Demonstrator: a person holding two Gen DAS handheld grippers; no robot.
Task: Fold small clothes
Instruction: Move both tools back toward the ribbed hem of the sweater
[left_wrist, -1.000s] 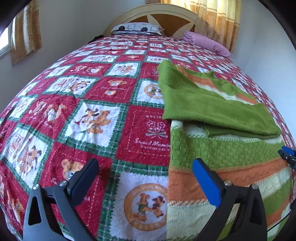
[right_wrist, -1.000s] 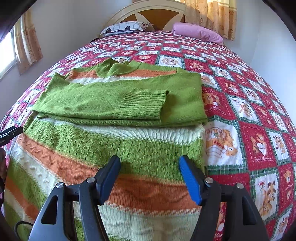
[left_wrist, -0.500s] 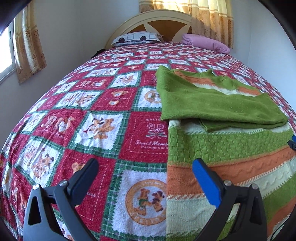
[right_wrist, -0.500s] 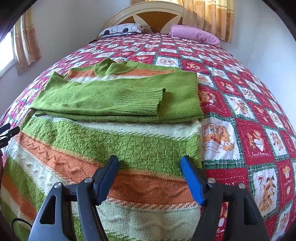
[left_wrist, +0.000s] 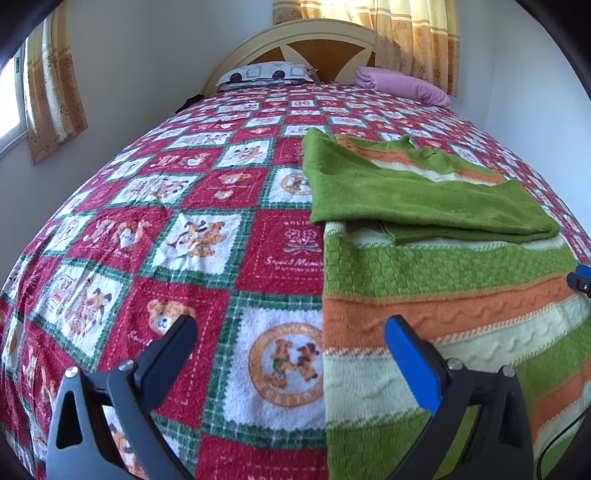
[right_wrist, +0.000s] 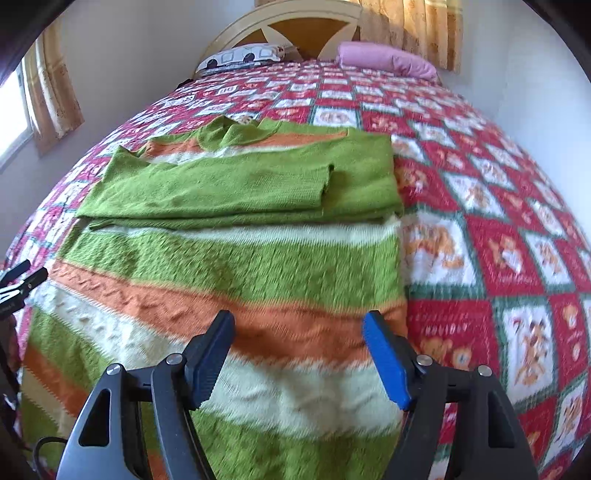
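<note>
A striped sweater (left_wrist: 443, 295) in green, orange and cream lies flat on the bed; it also shows in the right wrist view (right_wrist: 229, 266). Its plain green sleeves (right_wrist: 240, 184) are folded across the chest. My left gripper (left_wrist: 291, 350) is open and empty, above the sweater's left edge near the hem. My right gripper (right_wrist: 299, 350) is open and empty, above the sweater's lower right part. The right gripper's tip (left_wrist: 581, 278) shows at the right edge of the left wrist view. The left gripper's tip (right_wrist: 22, 277) shows at the left edge of the right wrist view.
The bed carries a red, green and white bear-print blanket (left_wrist: 192, 236). A patterned pillow (left_wrist: 266, 72) and a pink pillow (left_wrist: 402, 83) lie by the headboard (left_wrist: 295, 40). Walls and curtains stand on both sides.
Both grippers have drawn back and risen a little, so more of the bed and headboard shows. The sweater has not moved. Both grippers stay open.
</note>
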